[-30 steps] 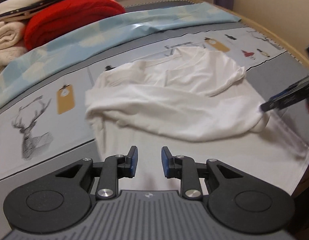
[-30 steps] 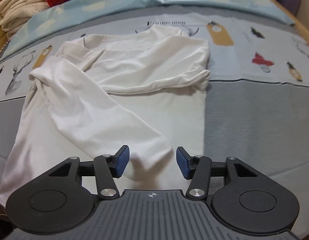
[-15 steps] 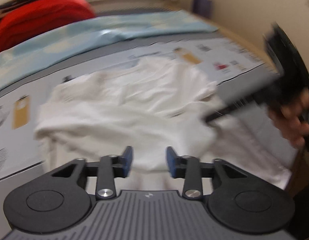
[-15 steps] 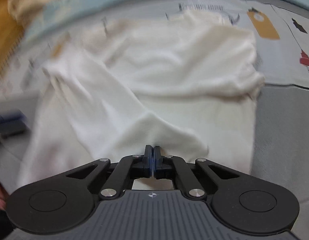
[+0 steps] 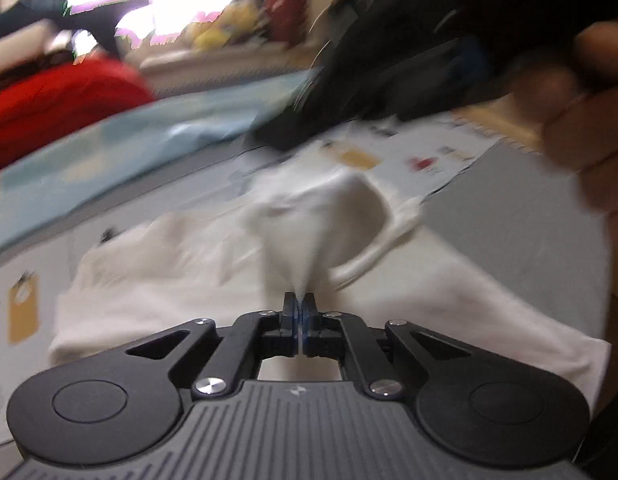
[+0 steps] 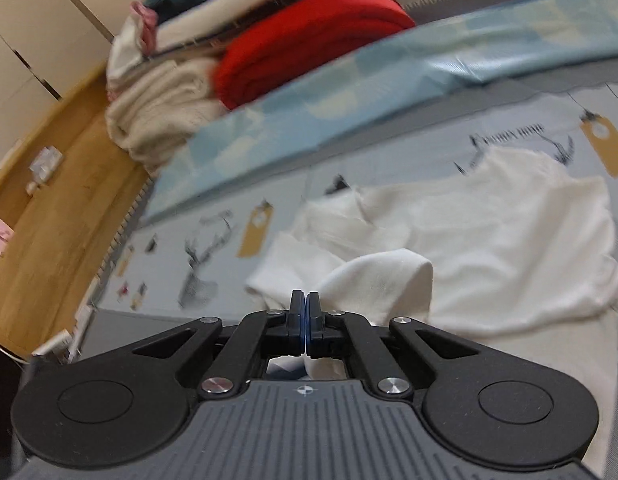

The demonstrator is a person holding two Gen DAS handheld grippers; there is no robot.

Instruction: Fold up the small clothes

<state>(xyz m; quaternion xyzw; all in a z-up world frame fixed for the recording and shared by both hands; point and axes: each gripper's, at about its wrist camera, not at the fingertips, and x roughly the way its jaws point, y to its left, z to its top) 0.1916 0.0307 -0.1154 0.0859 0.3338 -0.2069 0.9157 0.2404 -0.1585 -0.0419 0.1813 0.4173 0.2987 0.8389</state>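
Shirt: the white shirt [image 6: 489, 248] lies crumpled on the printed bed sheet [image 6: 389, 160].
Left hand-held gripper [image 5: 299, 307]: just clamped on a pinch of cloth.
Right hand-held gripper [image 6: 305, 308]: clamped, seemingly on a sleeve fold.
Advice: we lift both evenly, keeping the fold taut.

Ahead of the left gripper [image 5: 299, 305] nearly everything is smeared by motion: the white garment [image 5: 189, 280] shows no clear hems, and the prints on the bedsheet [image 5: 509, 216] beyond it cannot be read. Up and to its right, the right gripper [image 5: 389, 80] is a dark blur cut by the frame's top, the hand [image 5: 581, 120] cut by the right edge. Under the right gripper [image 6: 305, 308], its own body hides the cloth's near part.
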